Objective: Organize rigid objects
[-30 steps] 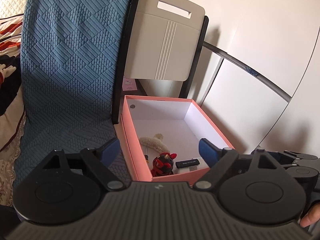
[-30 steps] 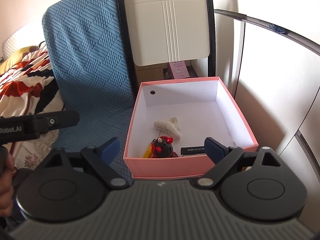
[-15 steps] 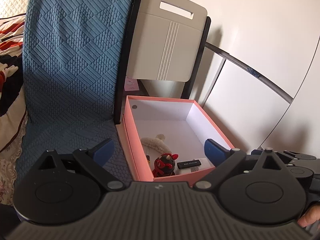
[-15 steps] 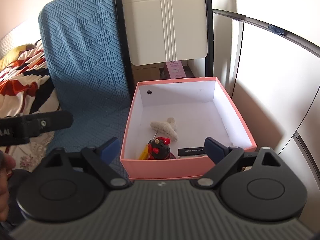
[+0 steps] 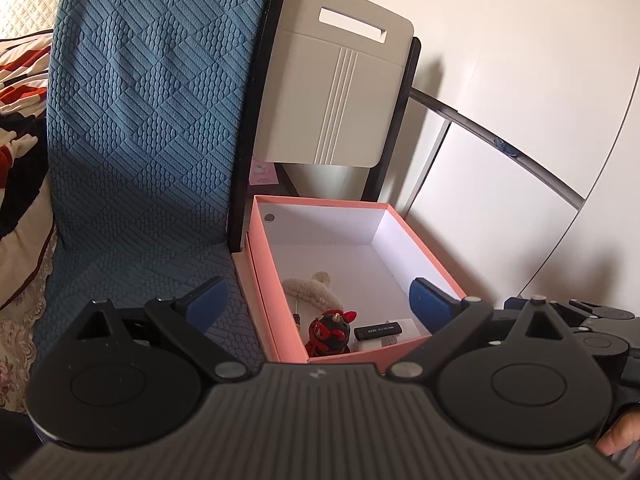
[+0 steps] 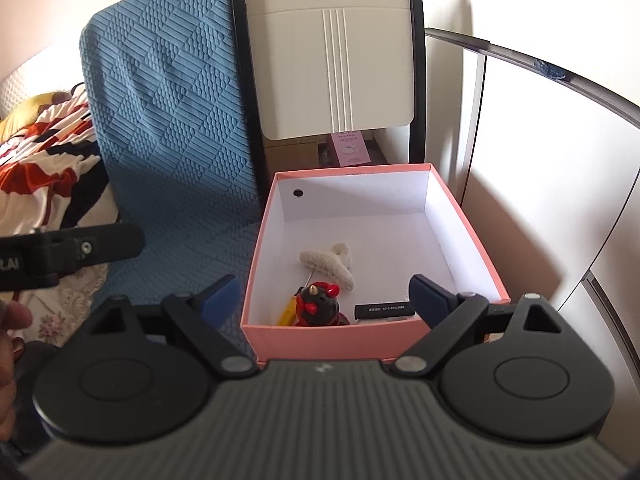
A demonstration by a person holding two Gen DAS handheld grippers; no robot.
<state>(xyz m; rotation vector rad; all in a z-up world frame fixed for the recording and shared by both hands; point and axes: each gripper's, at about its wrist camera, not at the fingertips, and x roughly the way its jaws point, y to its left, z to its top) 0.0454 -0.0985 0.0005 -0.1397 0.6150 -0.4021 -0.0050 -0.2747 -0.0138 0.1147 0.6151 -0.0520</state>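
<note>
- A blue quilted cover (image 5: 136, 128) drapes a seat back.
- A cream panel (image 6: 332, 52) with a handle slot stands upright just beside it.
- A small pink packet (image 6: 350, 150) sits under the panel.
- Patterned bedding (image 6: 44, 152) lies left.

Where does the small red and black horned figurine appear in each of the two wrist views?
Left wrist view: small red and black horned figurine, lower centre, in the box's near corner.
Right wrist view: figurine, lower centre, near the front wall.
Shared landmark: pink cardboard box holding it.

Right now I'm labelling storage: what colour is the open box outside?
Pink outside, white inside: the box shows best in the right wrist view.
</note>
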